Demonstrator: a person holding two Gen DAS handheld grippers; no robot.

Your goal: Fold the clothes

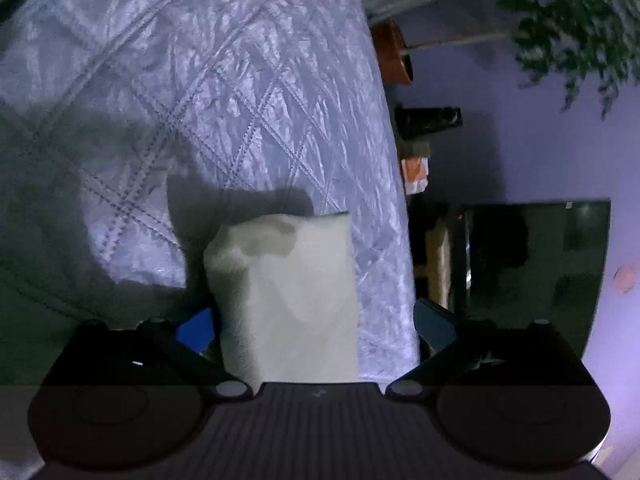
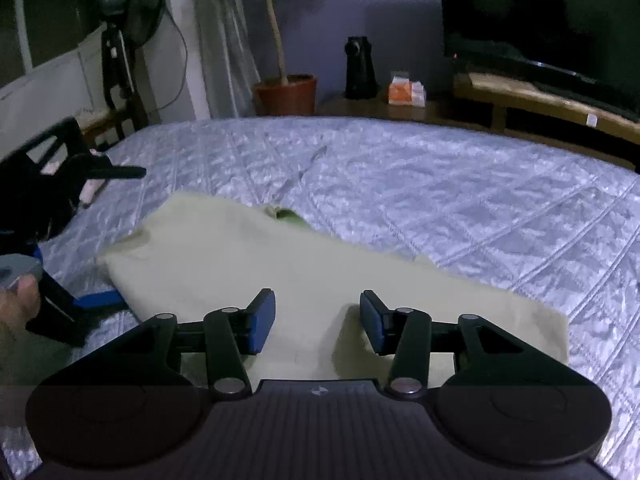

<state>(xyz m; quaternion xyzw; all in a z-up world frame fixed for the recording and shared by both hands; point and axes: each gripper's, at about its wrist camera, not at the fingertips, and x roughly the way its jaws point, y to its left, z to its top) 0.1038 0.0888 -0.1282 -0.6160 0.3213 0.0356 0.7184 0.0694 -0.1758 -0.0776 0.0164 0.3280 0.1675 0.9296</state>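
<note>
Cloth (image 2: 280, 264), pale yellow and folded into a long band, lies on the bed (image 2: 440, 192), whose quilted, shiny, light-coloured cover fills most of both views. In the right wrist view the band runs from about 10 o'clock down to 4 o'clock, and a small greenish bit shows at its far edge near the middle.

The right claw (image 2: 317, 322) sits directly over the near part of the cloth, its two blue pads (image 2: 262, 320) spread apart with the fabric showing in the gap; it is released and grips nothing.

The left claw (image 1: 316, 326) appears in its own view with its blue-tipped fingers (image 1: 434, 326) set wide, one on each side of the cloth (image 1: 288, 300), which rises between them as a pale upright block. Neither pad presses the fabric, so this claw is released too. In the right wrist view the same tool shows at 9 o'clock as a black frame (image 2: 52, 172), with a hand (image 2: 16, 308) on it at the lower left edge.

Beyond the bed, at 12 o'clock, stand a potted plant (image 2: 286, 94), a dark object and an orange box (image 2: 404, 92) on a low wooden bench. A television (image 2: 540, 12) is at 2 o'clock and a standing fan (image 2: 132, 4) at 11 o'clock.
</note>
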